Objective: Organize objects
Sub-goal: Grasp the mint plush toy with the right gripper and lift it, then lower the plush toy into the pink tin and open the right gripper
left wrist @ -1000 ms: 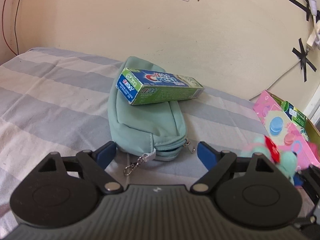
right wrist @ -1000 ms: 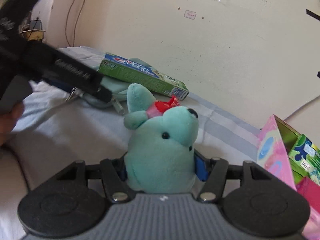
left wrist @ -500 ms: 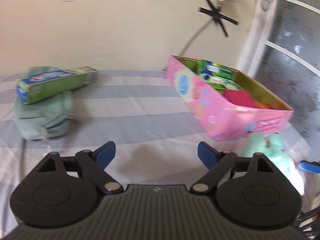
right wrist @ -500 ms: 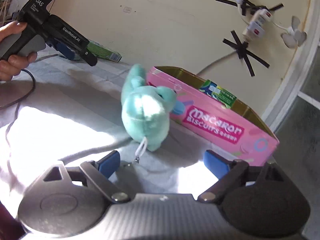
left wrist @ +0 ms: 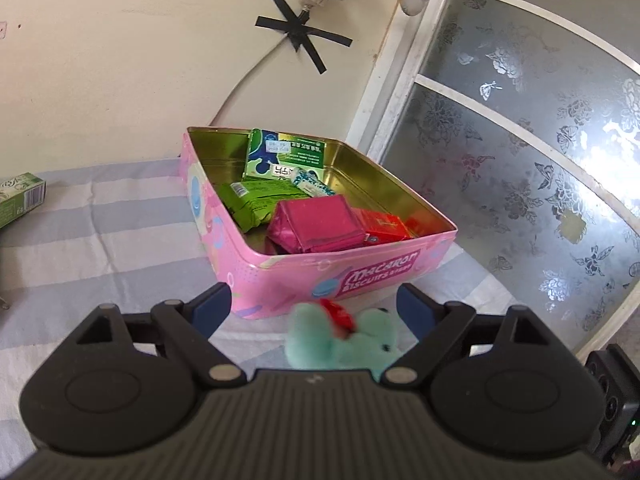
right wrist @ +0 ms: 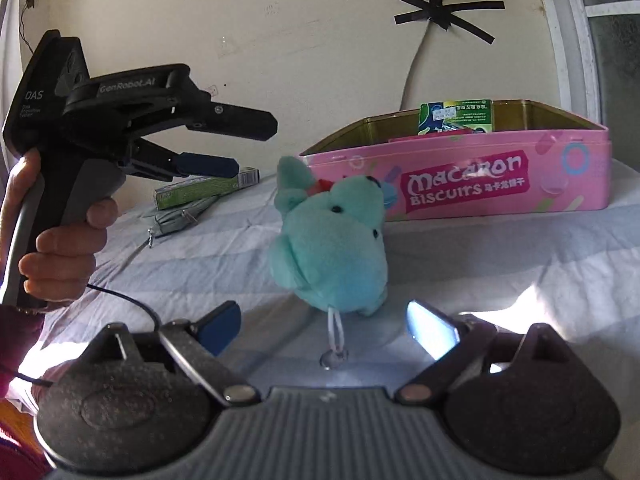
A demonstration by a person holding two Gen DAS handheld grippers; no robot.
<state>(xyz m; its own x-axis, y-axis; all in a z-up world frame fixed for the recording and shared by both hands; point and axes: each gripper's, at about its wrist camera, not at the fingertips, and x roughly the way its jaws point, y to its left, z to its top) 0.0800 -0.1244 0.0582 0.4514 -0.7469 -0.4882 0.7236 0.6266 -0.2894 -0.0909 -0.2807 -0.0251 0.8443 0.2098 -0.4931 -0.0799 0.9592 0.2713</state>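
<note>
A teal plush toy [right wrist: 332,248] with a red bow stands on the striped bed, just in front of a pink Macaron Biscuits tin [right wrist: 560,172]. My right gripper [right wrist: 326,326] is open and empty, a little behind the toy. My left gripper [left wrist: 316,306] is open, above the toy [left wrist: 344,342], which shows between its blue pads. It points at the tin [left wrist: 360,272], which holds green, magenta and red packets. The left gripper also shows in the right wrist view [right wrist: 208,166], held in a hand.
A green toothpaste box [right wrist: 204,192] lies on a teal pouch [right wrist: 180,220] at the far left of the bed; the box end shows in the left wrist view [left wrist: 20,196]. A wall with taped cable and a frosted window [left wrist: 540,184] stand behind the tin.
My right gripper let go of the plush toy and backed off; the toy now stands by the tin. My left gripper swung right from the pouch to above the toy.
</note>
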